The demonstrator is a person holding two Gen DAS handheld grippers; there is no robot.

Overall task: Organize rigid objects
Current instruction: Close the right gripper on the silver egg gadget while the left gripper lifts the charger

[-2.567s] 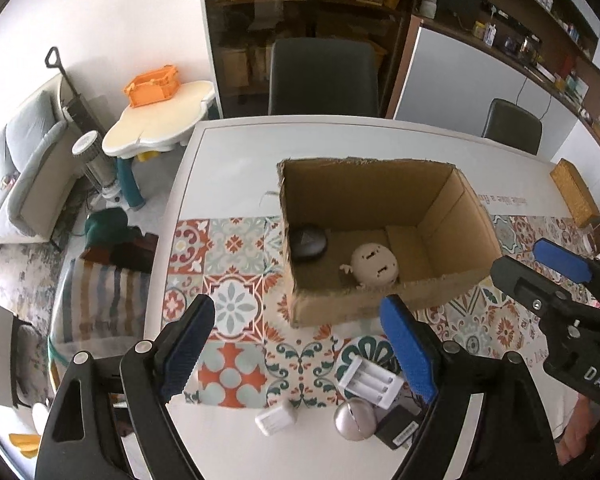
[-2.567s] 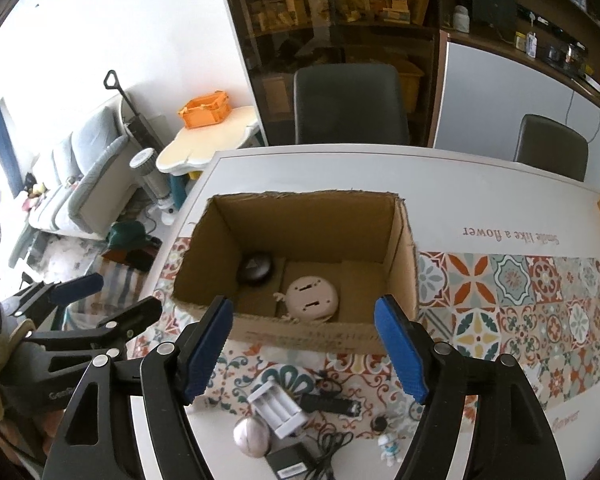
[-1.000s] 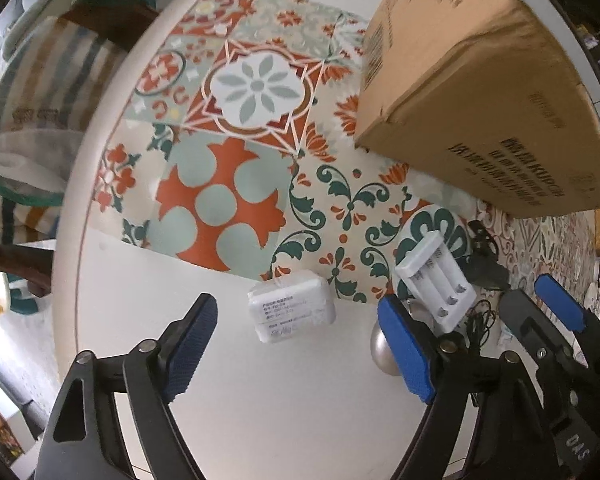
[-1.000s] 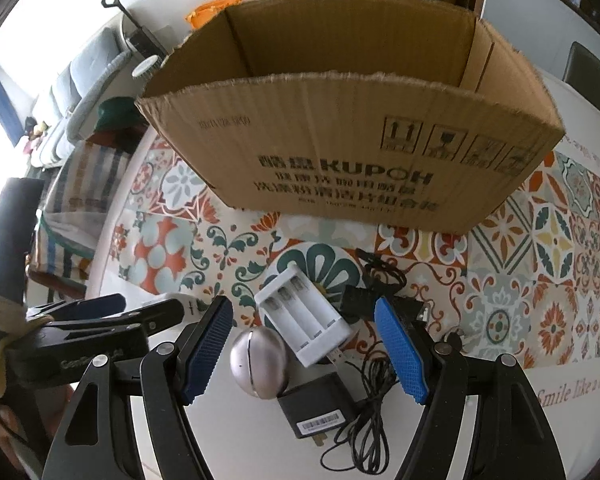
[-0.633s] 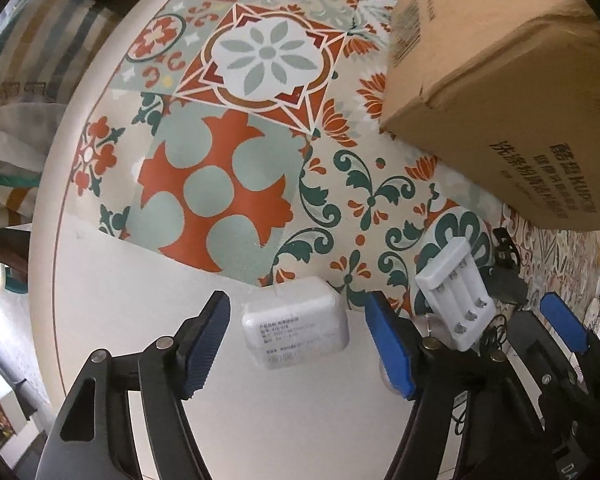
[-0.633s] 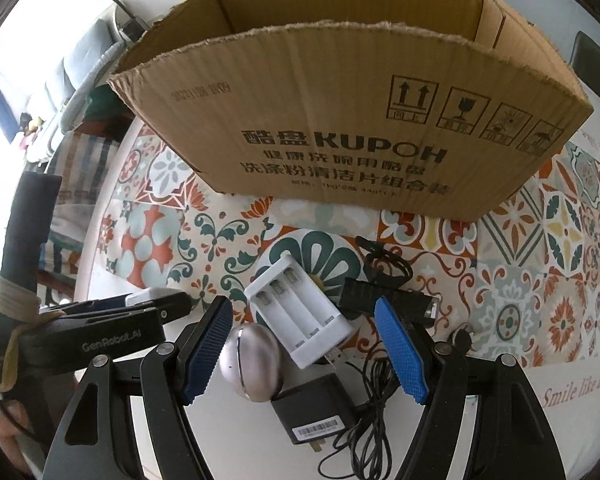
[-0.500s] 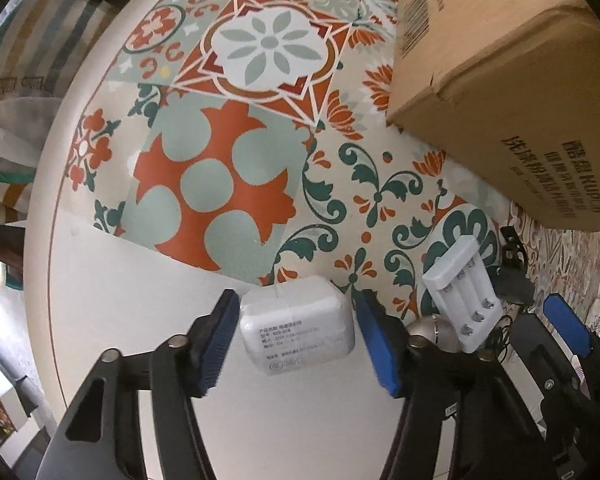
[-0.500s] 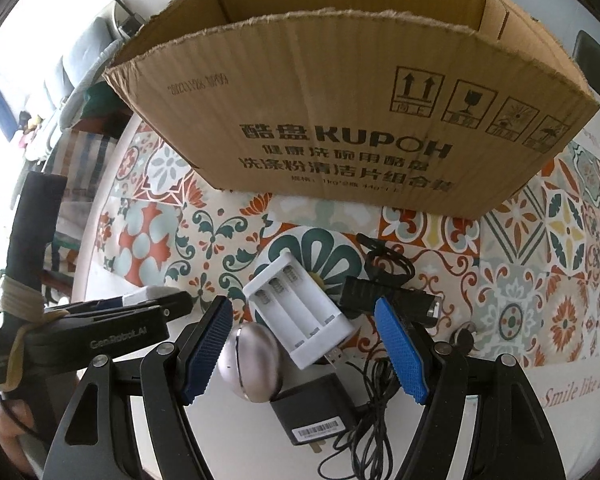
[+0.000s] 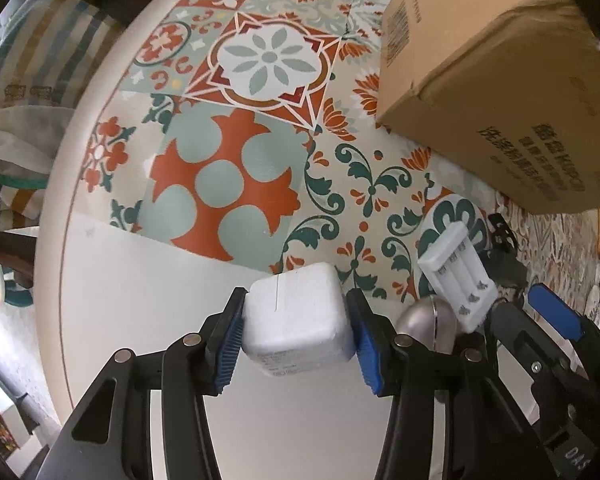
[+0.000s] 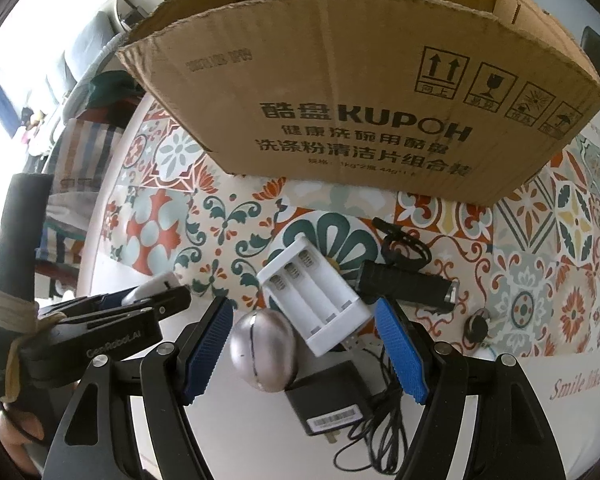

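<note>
My left gripper (image 9: 296,332) is shut on a white power adapter (image 9: 296,320) near the table's front left edge; it also shows in the right wrist view (image 10: 152,286). My right gripper (image 10: 304,348) is open, its jaws on either side of a silver egg-shaped object (image 10: 264,354) and a white battery charger (image 10: 312,292). The open cardboard box (image 10: 340,92) stands just behind them on the patterned mat.
A black power brick with cable (image 10: 332,404), a black flashlight-like device (image 10: 408,286) and a small round black part (image 10: 478,328) lie beside the charger. The table's curved edge (image 9: 60,240) runs on the left, with a striped chair beyond.
My left gripper has closed on the white adapter, which has tipped up slightly between the pads. My right gripper has moved lower and closer to the silver egg and charger.
</note>
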